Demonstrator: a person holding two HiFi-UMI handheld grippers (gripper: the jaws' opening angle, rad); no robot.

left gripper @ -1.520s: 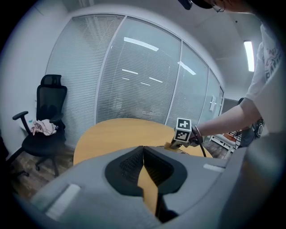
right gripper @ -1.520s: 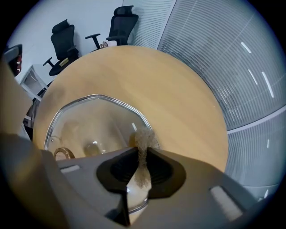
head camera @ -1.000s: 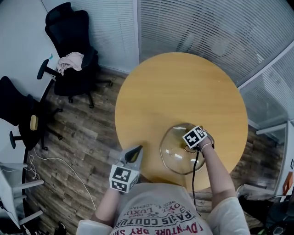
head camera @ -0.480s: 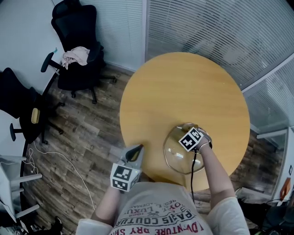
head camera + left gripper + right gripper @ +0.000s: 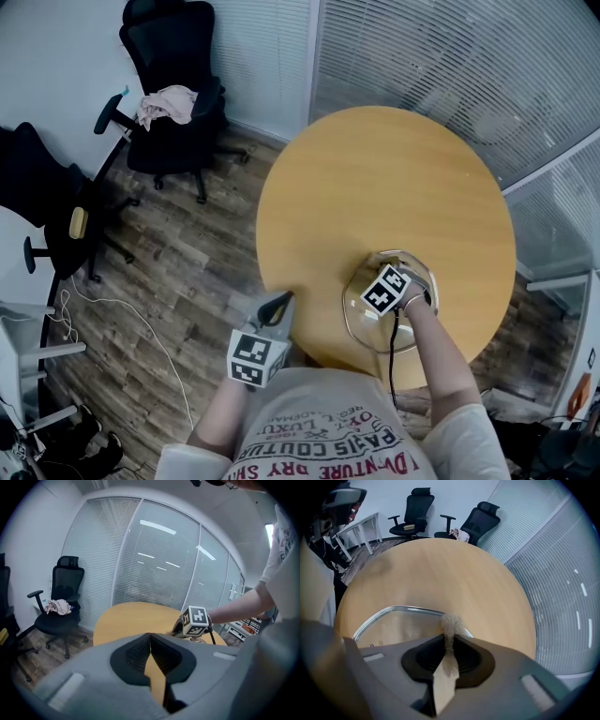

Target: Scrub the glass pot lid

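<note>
Right gripper view shows the right gripper (image 5: 449, 639) with its fingers pinching a beige scrub pad (image 5: 451, 622), whose tuft seems to touch the glass pot lid (image 5: 389, 625) just ahead and below. The lid lies on the worktop (image 5: 375, 187), near its person-side edge. Head view alone places the left gripper (image 5: 274, 309), fingers pressed together on nothing, well left of the lid, so the right gripper is nearer.

Round wooden table (image 5: 375, 178), plank floor (image 5: 178, 281), office chairs (image 5: 173, 94), blinds (image 5: 450, 66)
</note>
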